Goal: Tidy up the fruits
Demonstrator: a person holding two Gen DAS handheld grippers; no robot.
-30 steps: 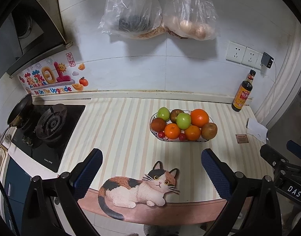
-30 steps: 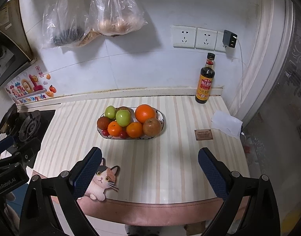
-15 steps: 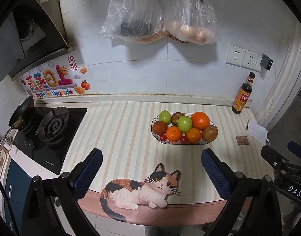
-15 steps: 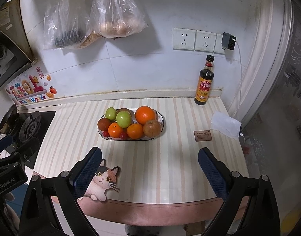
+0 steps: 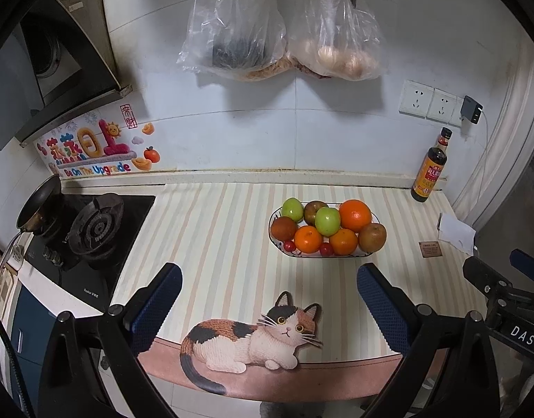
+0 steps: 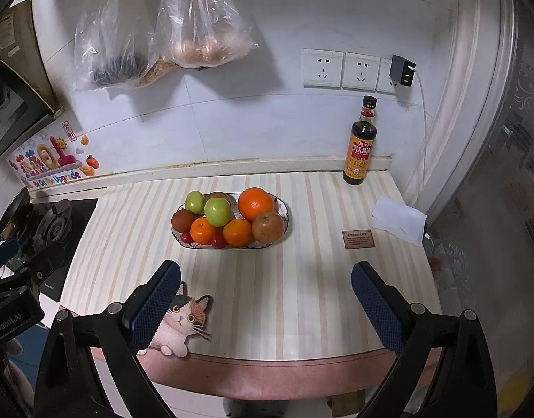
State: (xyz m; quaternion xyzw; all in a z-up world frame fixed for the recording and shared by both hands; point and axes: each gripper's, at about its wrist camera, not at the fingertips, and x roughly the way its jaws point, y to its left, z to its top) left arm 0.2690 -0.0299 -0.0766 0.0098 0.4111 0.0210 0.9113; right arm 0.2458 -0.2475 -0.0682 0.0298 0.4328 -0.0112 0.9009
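Fruits (image 5: 327, 227) fill an oval dish (image 5: 276, 214) toward the back middle of the striped counter (image 5: 214, 244): oranges, green apples, brownish apples and small red ones at its front rim. Both tools hover over the counter's front edge, well short of the dish, the left tool (image 5: 268, 308) and the right tool (image 6: 265, 304) each spread wide and empty. A sauce bottle (image 6: 360, 143) stands at the back right corner.

We see left gripper (image 5: 268, 284) spread, empty; fruit bowl (image 5: 279, 247) beyond, cat sticker (image 5: 253, 339) beneath.
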